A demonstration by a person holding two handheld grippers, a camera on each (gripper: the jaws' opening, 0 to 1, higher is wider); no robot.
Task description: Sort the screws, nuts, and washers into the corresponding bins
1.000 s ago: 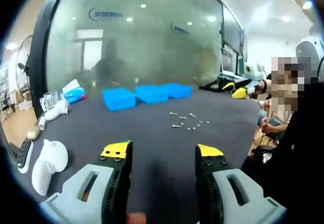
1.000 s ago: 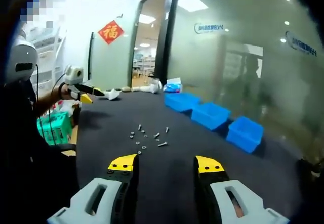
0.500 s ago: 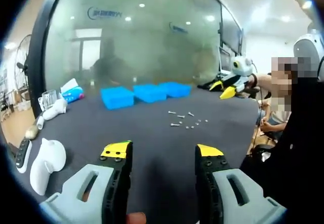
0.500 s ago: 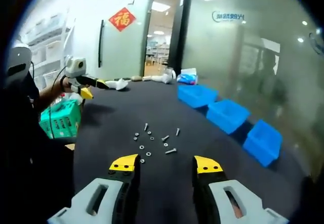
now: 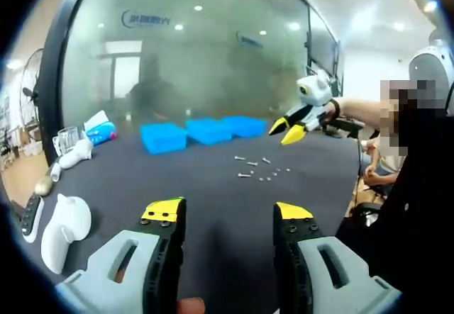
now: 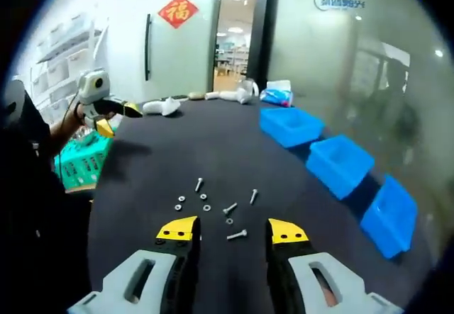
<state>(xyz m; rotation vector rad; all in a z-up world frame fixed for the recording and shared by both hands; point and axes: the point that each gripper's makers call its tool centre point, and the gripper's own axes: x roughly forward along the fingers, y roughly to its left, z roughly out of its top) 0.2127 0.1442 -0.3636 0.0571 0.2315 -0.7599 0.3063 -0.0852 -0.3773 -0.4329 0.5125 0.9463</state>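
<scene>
My right gripper (image 6: 232,230) hangs with its jaws apart and nothing between them, low over the dark table (image 6: 163,154). The loose screws, nuts and washers (image 6: 213,206) lie scattered just ahead of its yellow tips, one screw (image 6: 237,235) nearly between them. The three blue bins (image 6: 339,164) sit in a row off to the right of that gripper, well apart from the small parts.

My left gripper (image 5: 229,214) is also spread open and empty, held farther back. From it, I see the small parts well ahead and slightly right, the bins beyond them, and the right gripper reaching in above the table from the right.
</scene>
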